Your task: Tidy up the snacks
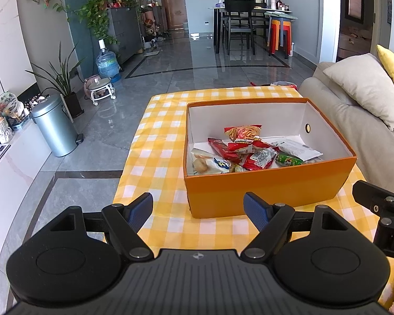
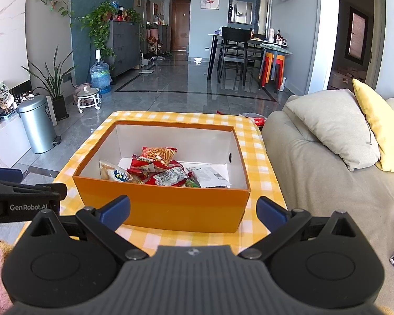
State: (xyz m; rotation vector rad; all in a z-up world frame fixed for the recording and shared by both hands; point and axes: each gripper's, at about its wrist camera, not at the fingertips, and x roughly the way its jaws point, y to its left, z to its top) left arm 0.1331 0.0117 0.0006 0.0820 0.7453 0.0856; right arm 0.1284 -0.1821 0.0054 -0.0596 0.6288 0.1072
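Left wrist view: the left gripper [image 1: 198,207] hangs spread wide and empty, just before the orange box [image 1: 270,186] on the yellow checked tablecloth [image 1: 155,157]; snack packets [image 1: 249,149] lie inside the box.

Right wrist view: the right gripper [image 2: 193,210] is likewise spread and empty before the box [image 2: 170,207], the packets [image 2: 160,170] piled within.

Ahead of the black left gripper [image 1: 198,207] with blue pads [image 1: 141,210] sits an orange box [image 1: 270,183], white inside, holding red, green and white snack packets [image 1: 245,151], on a yellow-and-white checked cloth [image 1: 157,141].
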